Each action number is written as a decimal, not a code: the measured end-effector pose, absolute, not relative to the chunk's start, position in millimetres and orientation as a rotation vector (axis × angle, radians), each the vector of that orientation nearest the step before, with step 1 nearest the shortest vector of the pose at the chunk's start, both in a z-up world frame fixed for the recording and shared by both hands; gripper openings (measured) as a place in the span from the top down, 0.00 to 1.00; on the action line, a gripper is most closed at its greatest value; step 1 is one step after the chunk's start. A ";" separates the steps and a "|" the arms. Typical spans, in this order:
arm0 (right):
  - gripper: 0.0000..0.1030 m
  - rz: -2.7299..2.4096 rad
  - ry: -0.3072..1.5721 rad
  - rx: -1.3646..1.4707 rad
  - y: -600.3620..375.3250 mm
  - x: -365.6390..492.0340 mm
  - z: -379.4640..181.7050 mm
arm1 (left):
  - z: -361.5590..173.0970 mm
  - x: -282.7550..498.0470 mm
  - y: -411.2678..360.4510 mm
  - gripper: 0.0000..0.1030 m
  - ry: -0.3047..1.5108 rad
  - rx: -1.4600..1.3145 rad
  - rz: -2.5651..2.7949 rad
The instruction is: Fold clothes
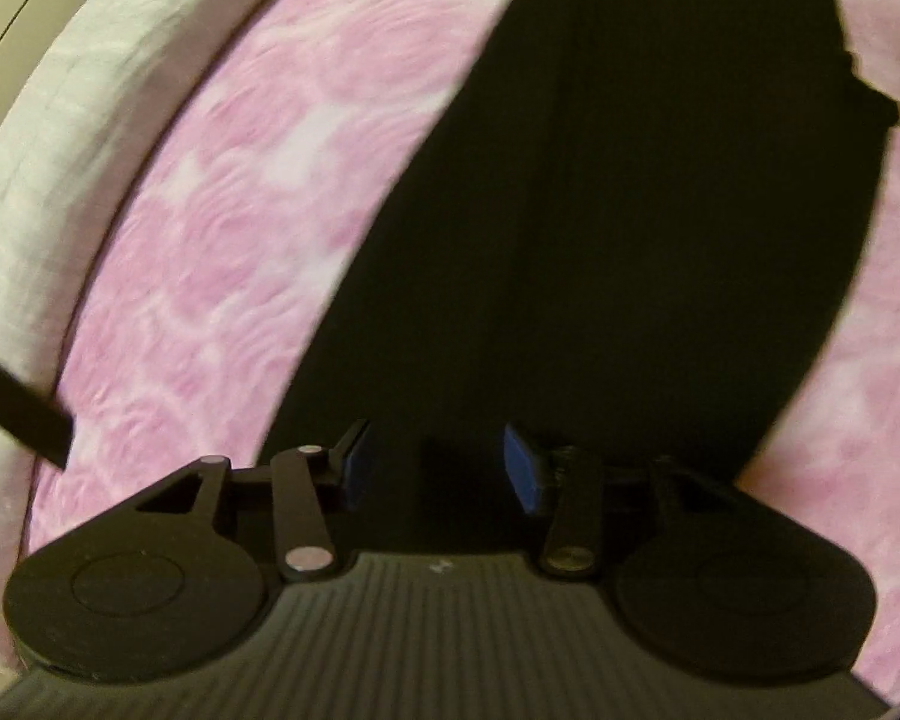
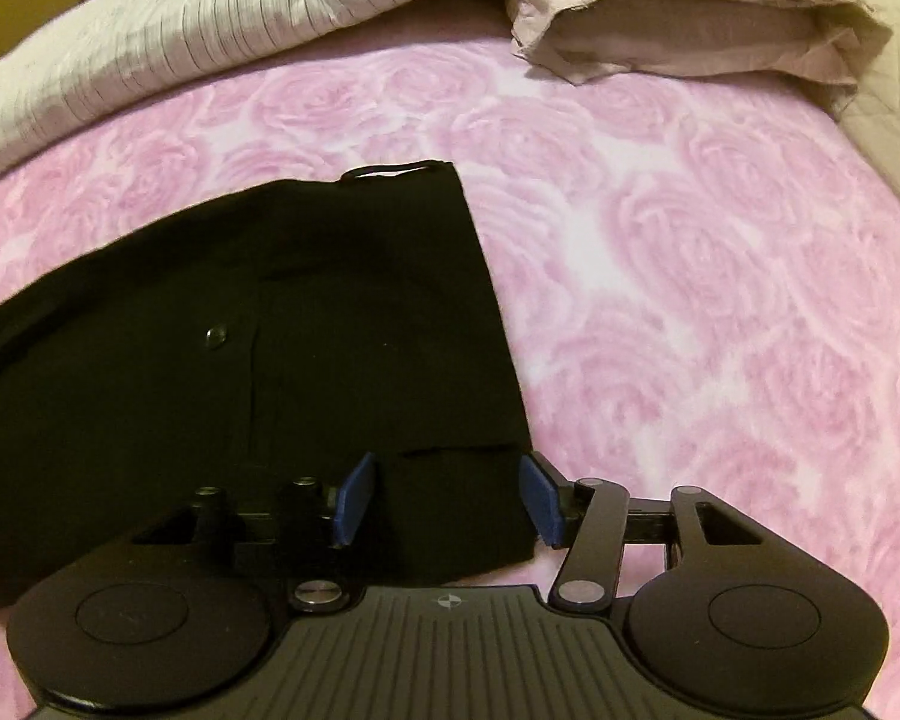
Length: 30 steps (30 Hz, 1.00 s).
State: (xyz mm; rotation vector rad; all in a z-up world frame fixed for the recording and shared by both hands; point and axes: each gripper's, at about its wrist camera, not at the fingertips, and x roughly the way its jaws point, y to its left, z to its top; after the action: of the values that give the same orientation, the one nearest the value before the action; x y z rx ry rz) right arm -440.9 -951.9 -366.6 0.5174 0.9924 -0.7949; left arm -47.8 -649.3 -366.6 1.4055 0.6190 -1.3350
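Nearest the lens in the right wrist view sat the ribbed black body of the right gripper [image 2: 444, 501], its two blue-padded fingers [image 2: 354, 498] spread wide apart over the near corner of a black garment [image 2: 270, 360], with cloth showing between the pads but neither pad closed on it; whether the pads touched the fabric could not be told. The black garment lay flat on a pink rose-patterned blanket [image 2: 690, 276], its straight right edge running away from the gripper toward a small loop [image 2: 390, 169] at the far end, and a single dark button [image 2: 216, 336] showed on its left half. Beyond the blanket a pale striped comforter [image 2: 240, 18] was heaped along the far left, and a mauve pillow [image 2: 690, 18] lay at the far right, both well apart from the garment. In the left wrist view, which was blurred, the left gripper [image 1: 444, 468] likewise stood with its blue pads [image 1: 522, 468] parted and nothing gripped between them, hovering at the near end of the same black garment [image 1: 630, 210], which stretched away up the frame as a long dark shape on the pink blanket [image 1: 258, 210]. The white comforter [image 1: 60, 180] curved along the left side, and a flat black strip [image 1: 18, 408] jutted in from the left edge, too unclear to identify.
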 end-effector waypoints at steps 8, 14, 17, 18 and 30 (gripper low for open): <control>0.47 -0.841 0.917 0.476 -917.7 -435.3 -341.1 | -363.3 -50.0 -589.8 0.55 0.677 1.427 -1.237; 0.47 -0.762 0.913 0.441 -849.2 -393.0 -334.1 | -361.6 -7.7 -518.8 0.53 0.724 1.408 -1.120; 0.47 -0.686 0.918 0.406 -808.4 -350.5 -334.1 | -360.9 30.4 -478.7 0.53 0.741 1.367 -1.073; 0.47 -0.662 0.923 0.378 -792.8 -332.9 -333.8 | -360.0 45.8 -466.2 0.53 0.742 1.338 -1.065; 0.47 -0.594 1.026 0.410 -617.0 -138.4 -365.4 | -374.2 259.2 -363.0 0.53 0.630 1.226 -1.087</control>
State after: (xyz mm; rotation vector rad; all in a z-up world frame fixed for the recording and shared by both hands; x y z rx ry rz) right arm -138.4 -617.0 -365.4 0.4096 1.0259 -0.5945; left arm 259.2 -363.0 -374.2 1.2263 0.6305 -1.0874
